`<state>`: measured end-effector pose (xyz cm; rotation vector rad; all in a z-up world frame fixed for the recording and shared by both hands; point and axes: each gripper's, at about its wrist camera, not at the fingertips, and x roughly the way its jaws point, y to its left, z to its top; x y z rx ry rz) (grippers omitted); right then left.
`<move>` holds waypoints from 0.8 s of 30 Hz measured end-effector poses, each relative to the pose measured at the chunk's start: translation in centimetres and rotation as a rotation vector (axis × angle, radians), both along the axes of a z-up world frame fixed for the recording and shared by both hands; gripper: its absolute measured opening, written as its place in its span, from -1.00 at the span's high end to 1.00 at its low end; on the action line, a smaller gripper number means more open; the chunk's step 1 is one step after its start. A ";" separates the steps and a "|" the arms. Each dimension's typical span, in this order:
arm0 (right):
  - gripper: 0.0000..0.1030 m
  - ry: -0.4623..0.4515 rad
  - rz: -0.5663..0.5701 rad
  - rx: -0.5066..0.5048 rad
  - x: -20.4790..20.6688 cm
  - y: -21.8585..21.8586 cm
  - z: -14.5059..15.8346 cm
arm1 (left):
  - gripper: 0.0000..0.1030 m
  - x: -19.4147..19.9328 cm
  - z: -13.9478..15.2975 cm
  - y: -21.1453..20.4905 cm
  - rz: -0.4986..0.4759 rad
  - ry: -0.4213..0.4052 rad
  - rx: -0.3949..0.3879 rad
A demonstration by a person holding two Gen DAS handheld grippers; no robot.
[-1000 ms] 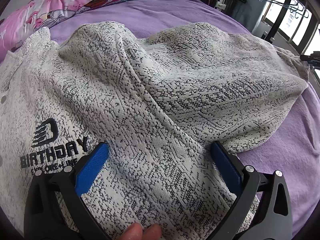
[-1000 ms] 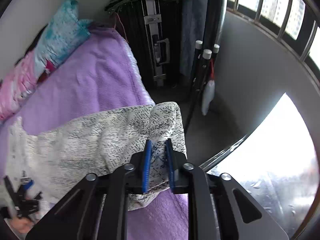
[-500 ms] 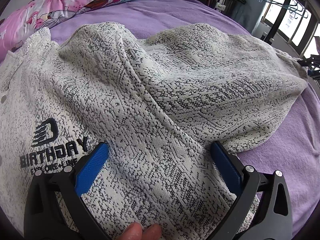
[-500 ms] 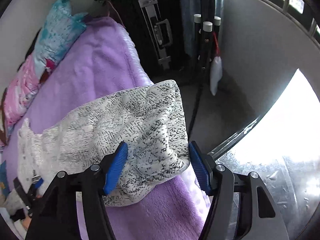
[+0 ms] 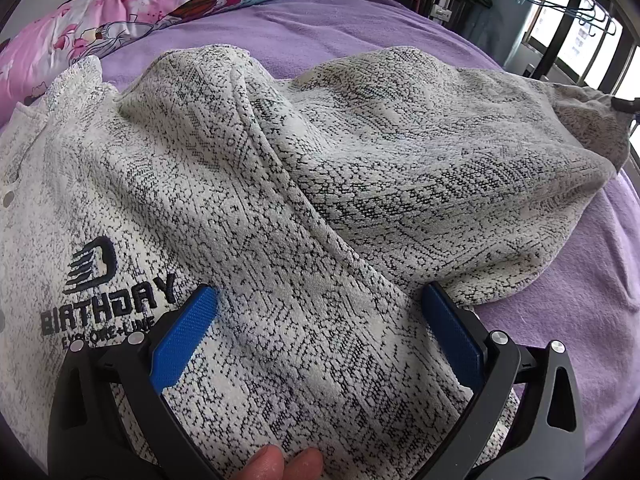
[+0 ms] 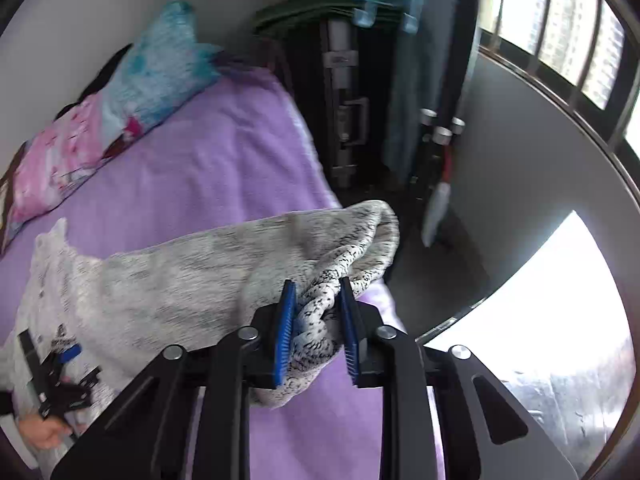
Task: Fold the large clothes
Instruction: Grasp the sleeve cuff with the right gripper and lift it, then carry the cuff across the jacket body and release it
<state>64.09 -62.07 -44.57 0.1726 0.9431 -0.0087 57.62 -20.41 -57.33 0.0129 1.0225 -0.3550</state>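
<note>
Two close wrist views along the fingers, sharing the garment (image 5: 320, 184) and bed (image 6: 192, 168).

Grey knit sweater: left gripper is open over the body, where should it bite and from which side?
Take the raised fold ridge of the sweater, which runs diagonally up from between the left gripper's pads. Probably come down from above, pads astride it: the ridge stands proud, while the flat logo panel offers no edge. The right gripper is shut on the bunched far end.

My left tool (image 5: 316, 312) is matte black with ribbed blue pads (image 5: 182, 340) and silver screws (two of my bare fingertips (image 5: 266, 462) show at six o'clock). My right tool (image 6: 318, 320) matches: black arms, blue pads, silver screws.
</note>
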 end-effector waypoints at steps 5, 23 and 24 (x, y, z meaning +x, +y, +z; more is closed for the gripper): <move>0.70 -0.027 0.071 0.005 -1.0 2.5 2.7 | -0.91 0.0 0.2 -0.1 0.001 0.000 0.000; 0.71 -0.213 0.569 0.069 -3.3 28.7 18.9 | -0.89 -3.0 6.7 10.3 0.141 -0.058 -0.011; 0.71 -0.218 0.608 0.079 -3.6 31.0 19.0 | -0.89 -3.3 6.6 11.9 0.172 -0.047 0.019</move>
